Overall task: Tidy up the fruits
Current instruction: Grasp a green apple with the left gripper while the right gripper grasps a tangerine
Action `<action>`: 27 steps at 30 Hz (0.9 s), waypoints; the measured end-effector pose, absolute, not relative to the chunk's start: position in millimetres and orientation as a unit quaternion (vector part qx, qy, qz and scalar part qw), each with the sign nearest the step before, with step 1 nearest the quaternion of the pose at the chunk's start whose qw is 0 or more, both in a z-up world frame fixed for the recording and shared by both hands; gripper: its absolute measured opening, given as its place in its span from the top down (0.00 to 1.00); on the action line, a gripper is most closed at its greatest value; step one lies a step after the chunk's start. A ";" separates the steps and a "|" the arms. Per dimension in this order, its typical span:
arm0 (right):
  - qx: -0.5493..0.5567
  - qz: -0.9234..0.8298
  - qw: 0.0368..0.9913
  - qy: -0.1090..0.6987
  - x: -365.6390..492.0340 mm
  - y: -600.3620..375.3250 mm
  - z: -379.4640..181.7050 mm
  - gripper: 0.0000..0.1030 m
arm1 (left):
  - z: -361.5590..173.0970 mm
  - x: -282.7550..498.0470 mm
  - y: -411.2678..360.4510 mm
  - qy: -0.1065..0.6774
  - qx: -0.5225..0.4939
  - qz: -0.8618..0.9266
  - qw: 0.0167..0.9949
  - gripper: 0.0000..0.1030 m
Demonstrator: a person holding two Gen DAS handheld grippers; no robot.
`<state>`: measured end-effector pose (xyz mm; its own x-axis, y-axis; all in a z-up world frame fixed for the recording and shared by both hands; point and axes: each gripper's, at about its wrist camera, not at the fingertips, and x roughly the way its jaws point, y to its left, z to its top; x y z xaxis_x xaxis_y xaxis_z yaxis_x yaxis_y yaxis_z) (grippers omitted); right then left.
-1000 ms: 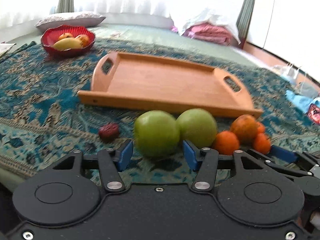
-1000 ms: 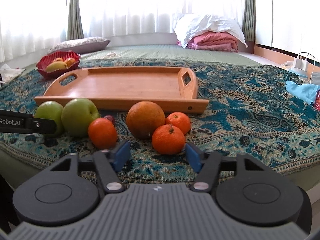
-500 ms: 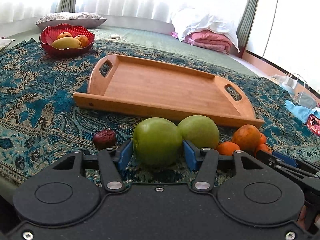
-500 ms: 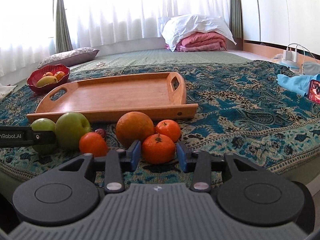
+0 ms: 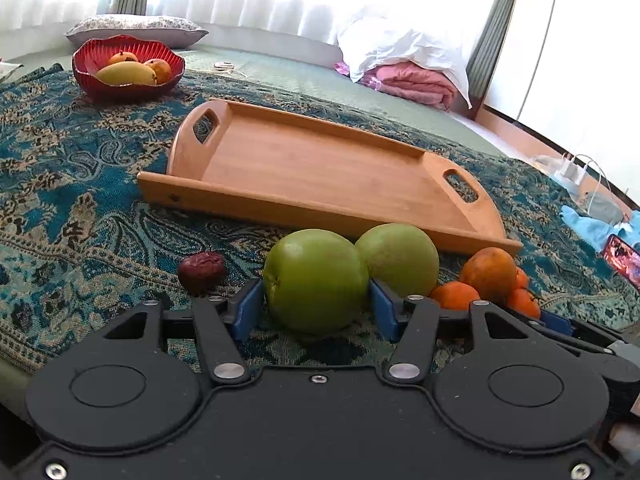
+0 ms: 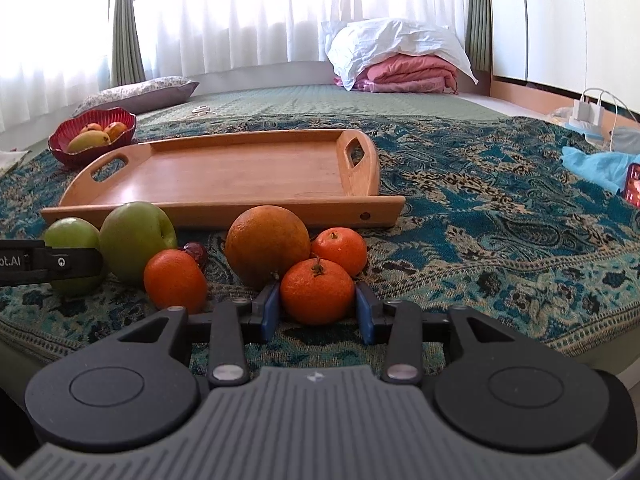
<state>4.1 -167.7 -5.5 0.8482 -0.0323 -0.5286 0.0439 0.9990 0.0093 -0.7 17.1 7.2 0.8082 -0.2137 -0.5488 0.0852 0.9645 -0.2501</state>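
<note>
My left gripper [image 5: 316,308] is shut on a green apple [image 5: 315,280] that rests on the patterned cloth; a second green apple [image 5: 400,258] touches it behind. My right gripper [image 6: 317,310] is shut on a small mandarin [image 6: 317,290]. Beside it lie a large orange [image 6: 267,244], a second mandarin [image 6: 340,249] and a third mandarin [image 6: 175,280]. A dark red date [image 5: 202,268] lies left of the held apple. The empty wooden tray [image 5: 320,168] sits just beyond the fruit, and shows in the right wrist view [image 6: 224,176] too.
A red bowl [image 5: 124,66] with mangoes stands far left. Pillows and folded pink bedding [image 6: 400,68] lie at the back. A blue cloth [image 6: 592,164], a phone [image 5: 622,254] and a charger with cables [image 5: 572,168] are at the right.
Both grippers have moved forward around their fruit and closed: the left jaws onto the front green apple, the right jaws onto the nearest mandarin.
</note>
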 end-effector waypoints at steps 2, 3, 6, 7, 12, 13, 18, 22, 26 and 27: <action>0.005 -0.021 0.962 0.273 4.9 -165.5 -6.4 0.56 | 6.9 0.0 16.5 0.298 -0.108 -0.078 0.945 0.46; 0.002 -0.022 0.962 0.272 5.3 -164.5 -6.8 0.56 | 6.5 0.6 15.7 0.297 -0.107 -0.077 0.946 0.46; -0.008 -0.025 0.963 0.269 5.0 -161.4 -8.0 0.56 | 5.2 2.7 14.1 0.291 -0.102 -0.073 0.948 0.44; -0.012 -0.026 0.963 0.268 4.8 -160.3 -8.3 0.56 | 5.1 4.0 13.6 0.292 -0.100 -0.072 0.948 0.44; -0.025 -0.052 0.965 0.256 1.1 -154.9 -10.9 0.46 | 4.7 2.8 8.8 0.287 -0.085 -0.069 0.952 0.46; -0.025 -0.055 0.966 0.253 0.1 -153.8 -11.4 0.46 | 5.3 1.3 7.0 0.286 -0.077 -0.068 0.953 0.46; -0.020 -0.054 0.967 0.246 -4.8 -154.1 -10.1 0.58 | 7.3 -6.4 3.1 0.279 -0.056 -0.066 0.956 0.46; -0.013 -0.049 0.967 0.248 -5.7 -155.7 -6.4 0.60 | 10.6 -8.8 4.0 0.280 -0.057 -0.064 0.956 0.46; -0.012 -0.045 0.972 0.231 -11.1 -156.1 0.5 0.60 | 14.8 -10.5 5.6 0.275 -0.057 -0.056 0.958 0.46; -0.016 -0.043 0.973 0.227 -12.4 -155.3 3.0 0.60 | 16.2 -10.6 5.4 0.273 -0.055 -0.055 0.959 0.46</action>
<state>-12.4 -155.3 3.0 0.8931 -0.0918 -0.4404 0.0772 0.9957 -0.0510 -10.6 5.4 16.2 0.8449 -0.1353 -0.5175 0.0756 0.9880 -0.1349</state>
